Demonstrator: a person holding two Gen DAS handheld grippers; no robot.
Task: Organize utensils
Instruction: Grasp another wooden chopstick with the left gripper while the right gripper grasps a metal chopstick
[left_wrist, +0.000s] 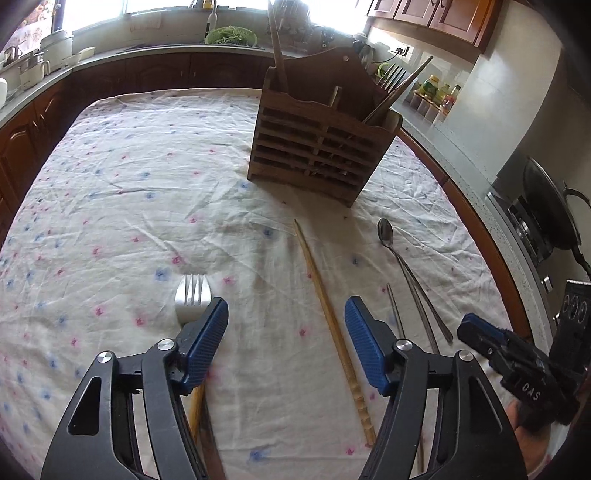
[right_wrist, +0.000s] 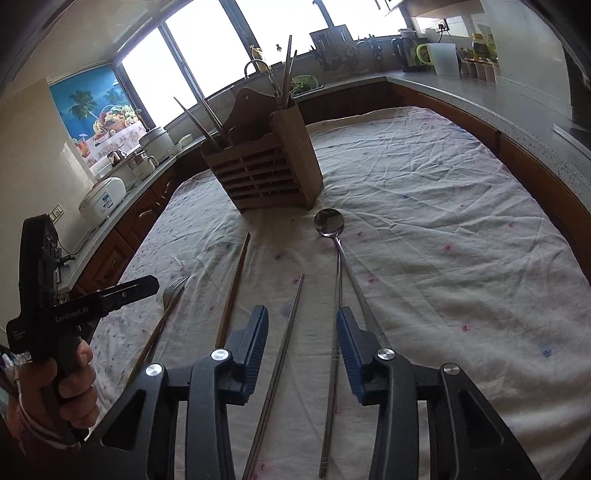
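A wooden slatted utensil holder (left_wrist: 314, 147) stands on the table, also in the right wrist view (right_wrist: 266, 166), with chopsticks and forks in it. On the cloth lie a fork (left_wrist: 192, 291), a wooden chopstick (left_wrist: 328, 317), a metal spoon (left_wrist: 386, 232) and metal chopsticks (left_wrist: 397, 314). My left gripper (left_wrist: 286, 325) is open and empty, with the wooden chopstick between its fingers below. My right gripper (right_wrist: 302, 325) is open and empty above two metal chopsticks (right_wrist: 288, 332), the spoon (right_wrist: 328, 221) just right, the wooden chopstick (right_wrist: 232, 288) and fork (right_wrist: 173, 291) left.
The table carries a floral white cloth (left_wrist: 129, 184). Kitchen counters (right_wrist: 461, 85) with appliances, jars and a sink run around it. The right gripper's body (left_wrist: 517, 365) shows at the left view's lower right; the left gripper's body (right_wrist: 74, 314) at the right view's left.
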